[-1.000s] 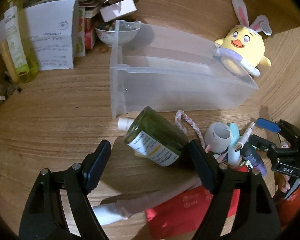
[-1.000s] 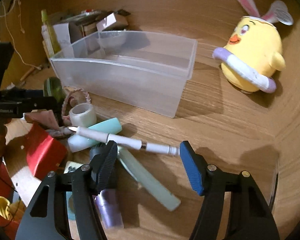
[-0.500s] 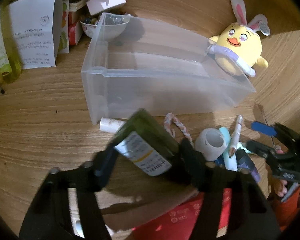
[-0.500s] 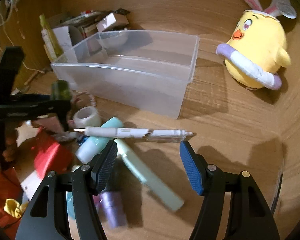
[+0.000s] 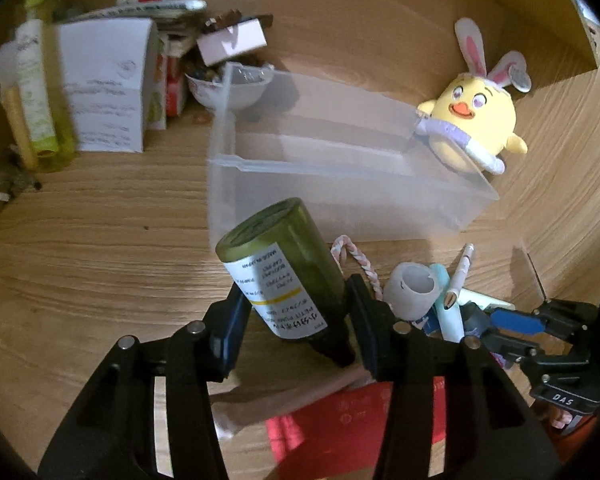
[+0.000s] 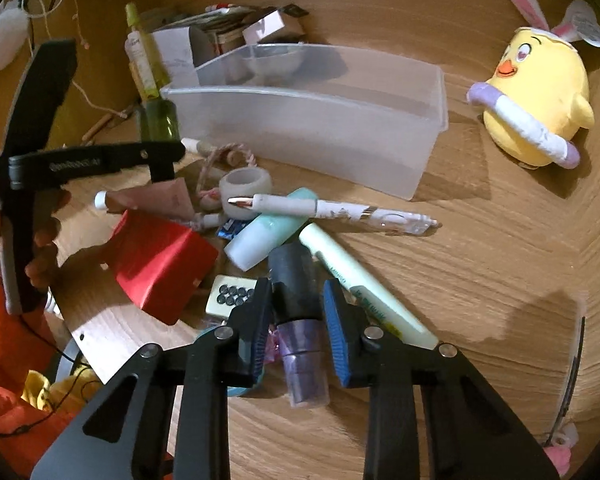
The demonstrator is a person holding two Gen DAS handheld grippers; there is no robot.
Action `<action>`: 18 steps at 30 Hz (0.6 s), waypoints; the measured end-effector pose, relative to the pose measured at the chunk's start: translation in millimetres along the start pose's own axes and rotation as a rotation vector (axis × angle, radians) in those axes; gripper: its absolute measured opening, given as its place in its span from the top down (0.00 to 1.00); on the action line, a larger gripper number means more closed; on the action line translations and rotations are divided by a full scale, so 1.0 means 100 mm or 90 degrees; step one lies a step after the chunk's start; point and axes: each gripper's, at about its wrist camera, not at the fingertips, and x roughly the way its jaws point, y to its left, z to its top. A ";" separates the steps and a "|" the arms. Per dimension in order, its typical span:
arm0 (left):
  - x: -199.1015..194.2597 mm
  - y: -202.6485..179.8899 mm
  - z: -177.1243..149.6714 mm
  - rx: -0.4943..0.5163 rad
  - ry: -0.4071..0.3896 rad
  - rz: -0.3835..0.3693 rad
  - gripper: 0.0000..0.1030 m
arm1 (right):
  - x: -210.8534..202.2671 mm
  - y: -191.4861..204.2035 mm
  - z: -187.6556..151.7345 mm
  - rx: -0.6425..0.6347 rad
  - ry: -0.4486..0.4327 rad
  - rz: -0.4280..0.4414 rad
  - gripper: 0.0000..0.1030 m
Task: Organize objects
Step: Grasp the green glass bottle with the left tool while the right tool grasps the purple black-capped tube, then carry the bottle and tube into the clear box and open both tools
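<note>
Since a sec ago, green glass bottle w/ white label (image 5: pixel 284 276) is off the table, left gripper (image 5: pixel 296 320) closing on it, near clear plastic bin (image 5: pixel 340 160). Right gripper (image 6: pixel 294 312) shifted, closing round dark purple-based tube (image 6: pixel 296 304). Both prob. bin-bound next.

The worktop (image 5: pixel 100 248) under me was wood-grained and softly sheened. The bin (image 5: pixel 340 168) was frosted, translucent plastic, smooth-walled. The bottle (image 5: pixel 284 276) looked like glossy dark green glass with a matt paper label. The chick toy (image 6: pixel 536 92) was soft plush cloth. The pen (image 6: pixel 332 212) was smooth white plastic with a shiny metal tip. The red packet (image 6: pixel 160 264) looked like creased paper.
</note>
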 end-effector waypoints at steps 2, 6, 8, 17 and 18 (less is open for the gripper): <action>-0.10 0.00 -0.01 0.002 -0.016 0.007 0.54 | 0.01 -0.01 0.00 -0.001 -0.002 -0.001 0.76; -0.24 -0.03 0.01 0.004 -0.043 0.019 0.54 | 0.10 -0.05 0.03 -0.002 0.009 -0.005 0.76; -0.32 -0.05 0.02 0.006 -0.057 0.021 0.54 | 0.14 -0.06 0.03 -0.005 0.010 -0.014 0.77; -0.60 -0.21 0.13 0.026 -0.115 0.036 0.54 | -0.18 -0.11 0.10 0.004 -0.062 -0.020 0.77; -0.62 -0.22 0.15 0.027 -0.121 0.035 0.54 | -0.25 -0.12 0.14 0.006 -0.078 -0.021 0.77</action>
